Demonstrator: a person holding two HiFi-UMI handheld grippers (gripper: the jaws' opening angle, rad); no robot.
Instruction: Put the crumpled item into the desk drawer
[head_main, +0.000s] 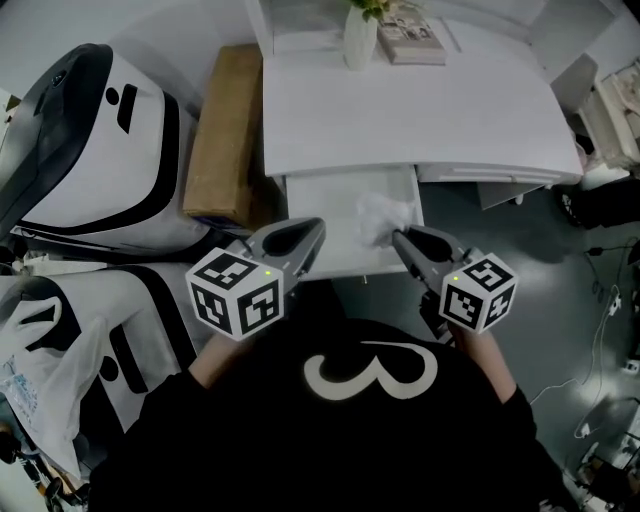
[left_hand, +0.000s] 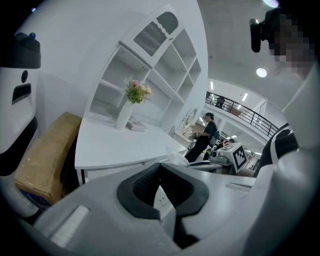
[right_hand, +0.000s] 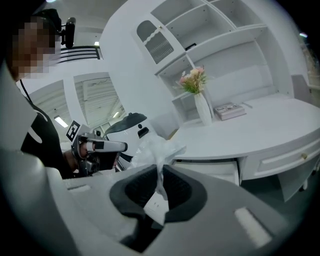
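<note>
Plastic bag (head_main: 40, 370): it is seen at 8 o'clock of the head view, at the far left edge.
White machine (head_main: 90, 140): a rounded white body with black bands is placed at 10 o'clock, just beside the cardboard box.
Cardboard box (head_main: 225, 130): a long brown box is laid against the left side of the bench, at 10 o'clock from the drawer.
Left gripper (head_main: 312, 230): its jaws are pressed together, only a thin slit is left, and nothing is held between them. It is kept over the near left corner of the drawer.
Drawer (head_main: 335, 215): it is pulled out from under the bench top, at 12 o'clock from the person, and its white inside is shown.
Vase (head_main: 358, 40): a white vase with flowers is standing upright at the far edge of the bench.
Crumpled item (head_main: 383, 215): a white crumpled lump is seen over the right part of the open drawer, at 11 o'clock from the right gripper. Whether the drawer floor is touched cannot be told.
Right gripper (head_main: 400, 238): the crumpled item is pinched between its jaws.
Book (head_main: 410, 42): it is laid flat at 3 o'clock of the vase.
Bench (head_main: 450, 120): a white top.
</note>
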